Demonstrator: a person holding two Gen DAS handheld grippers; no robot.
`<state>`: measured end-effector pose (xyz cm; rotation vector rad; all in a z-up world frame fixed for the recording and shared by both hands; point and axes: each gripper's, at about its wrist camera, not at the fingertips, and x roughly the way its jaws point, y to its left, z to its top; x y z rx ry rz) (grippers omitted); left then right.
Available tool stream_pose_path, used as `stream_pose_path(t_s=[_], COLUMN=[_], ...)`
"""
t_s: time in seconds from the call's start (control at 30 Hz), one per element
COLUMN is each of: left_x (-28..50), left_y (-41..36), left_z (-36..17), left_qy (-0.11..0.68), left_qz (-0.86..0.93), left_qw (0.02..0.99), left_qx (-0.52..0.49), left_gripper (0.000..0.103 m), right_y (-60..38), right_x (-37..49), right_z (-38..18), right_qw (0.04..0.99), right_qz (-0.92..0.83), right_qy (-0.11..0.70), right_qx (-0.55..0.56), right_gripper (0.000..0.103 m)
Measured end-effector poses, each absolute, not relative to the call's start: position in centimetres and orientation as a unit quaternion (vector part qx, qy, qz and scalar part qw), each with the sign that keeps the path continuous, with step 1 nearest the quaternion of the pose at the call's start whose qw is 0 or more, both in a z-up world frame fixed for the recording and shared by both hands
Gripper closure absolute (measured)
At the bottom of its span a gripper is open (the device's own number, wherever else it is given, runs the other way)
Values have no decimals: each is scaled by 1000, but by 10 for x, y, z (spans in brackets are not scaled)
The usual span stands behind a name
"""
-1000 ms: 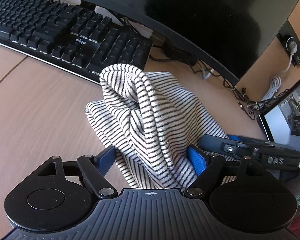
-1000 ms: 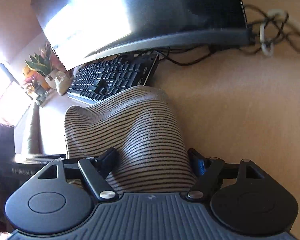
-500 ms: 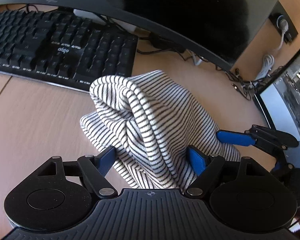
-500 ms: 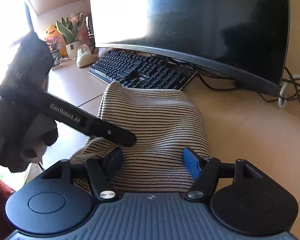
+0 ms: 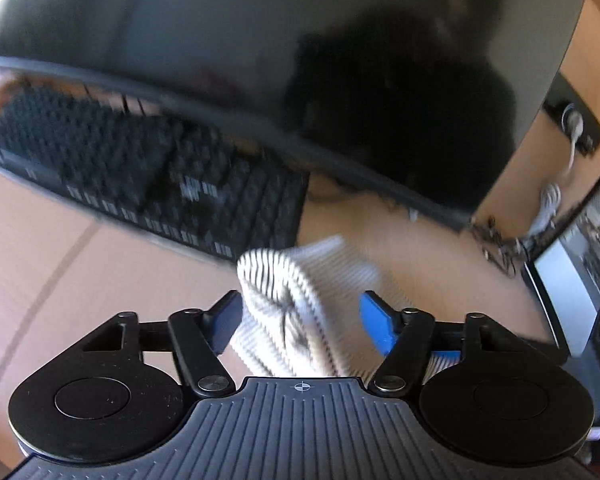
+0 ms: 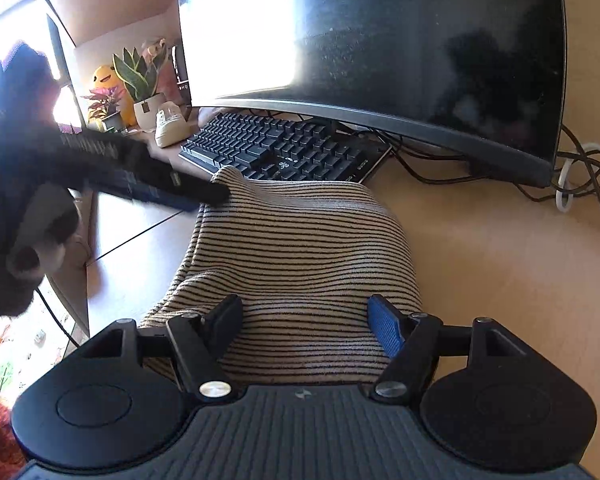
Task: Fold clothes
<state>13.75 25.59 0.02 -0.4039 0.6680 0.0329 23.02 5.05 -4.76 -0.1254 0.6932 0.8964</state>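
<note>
Striped garment point(image 5: 296, 312) bunches on the desk point(image 5: 80, 272) before the keyboard point(image 5: 148, 176) in the blurred left wrist view, between the left gripper's point(image 5: 300, 320) spread jaws. Right wrist view: right gripper point(image 6: 304, 324) gapes wide astride the cloth, gripping nothing.

A wooden desk point(image 6: 480, 264) carries a curved dark monitor point(image 6: 400, 48) reflecting bright window light. Just before the monitor lies a black keyboard point(image 6: 284, 148); left of it stand potted plants point(image 6: 140, 88).
</note>
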Motion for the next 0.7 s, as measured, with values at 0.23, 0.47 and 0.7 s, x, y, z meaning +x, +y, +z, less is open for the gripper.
stream_pose_path(t_s=[0.23,0.47,0.7], left_x=[151,178,176], left_y=[228,215,221], left_z=[20,-31,-38], left_qy=[295,365,353], left_qz=[-17,16,16], left_qw=[939,922,926], left_qx=[-175,-130,-135], left_gripper=[43,46,44], right_y=[51,50,62], right_x=[227,210,181], right_z=[-47,-37,-54], right_qw=[841,857,850], right_qz=[429,411,410], right_qy=[321,290,300], right_qx=[-78,-111,-135], right_gripper=[32,29,28])
